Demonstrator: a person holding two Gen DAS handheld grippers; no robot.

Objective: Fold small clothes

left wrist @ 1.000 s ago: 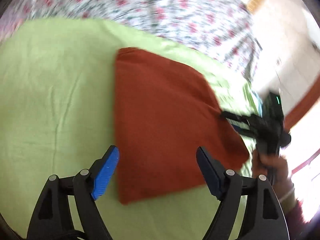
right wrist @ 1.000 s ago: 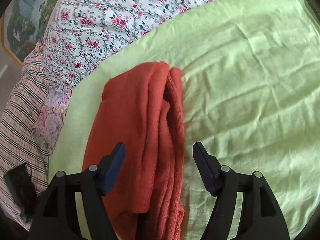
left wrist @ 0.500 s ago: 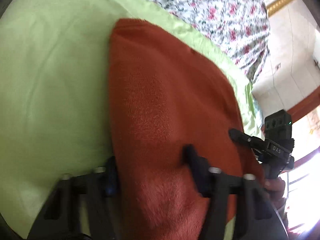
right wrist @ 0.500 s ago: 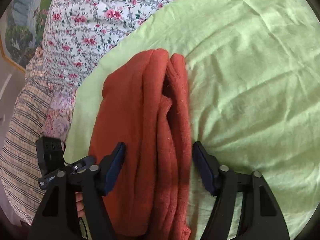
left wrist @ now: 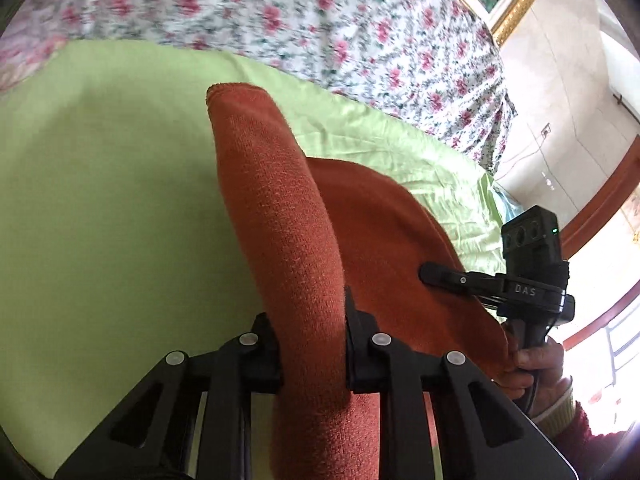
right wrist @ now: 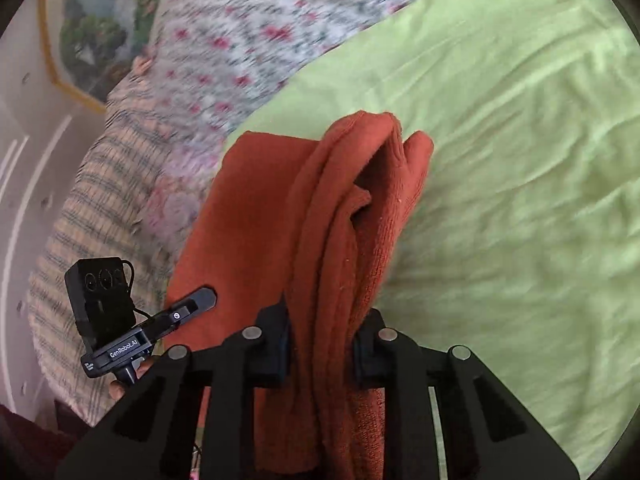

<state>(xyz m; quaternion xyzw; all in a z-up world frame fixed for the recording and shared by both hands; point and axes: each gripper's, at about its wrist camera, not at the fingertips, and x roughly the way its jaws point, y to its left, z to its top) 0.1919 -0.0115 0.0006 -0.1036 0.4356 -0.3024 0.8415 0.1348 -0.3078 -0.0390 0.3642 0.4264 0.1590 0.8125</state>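
A rust-orange knit garment (left wrist: 280, 216), folded into a thick pad, is raised off a light green sheet (left wrist: 104, 200). My left gripper (left wrist: 308, 332) is shut on one edge of it, the fabric bunched between the jaws. My right gripper (right wrist: 320, 332) is shut on the opposite, layered edge of the garment (right wrist: 340, 216). Each gripper shows in the other's view: the right one in the left wrist view (left wrist: 440, 274), the left one in the right wrist view (right wrist: 200, 298). The pads are hidden by the cloth.
The green sheet (right wrist: 520, 160) covers the bed. A floral bedspread (left wrist: 320, 20) lies beyond it. A plaid cloth (right wrist: 80, 208) lies at the bed's left edge. A framed picture (right wrist: 96, 20) hangs on the wall. The bed edge drops off near a tiled wall (left wrist: 560, 112).
Both grippers went from open over the garment to shut on its two opposite edges. The garment has lifted off the sheet and its held edges now stand up.
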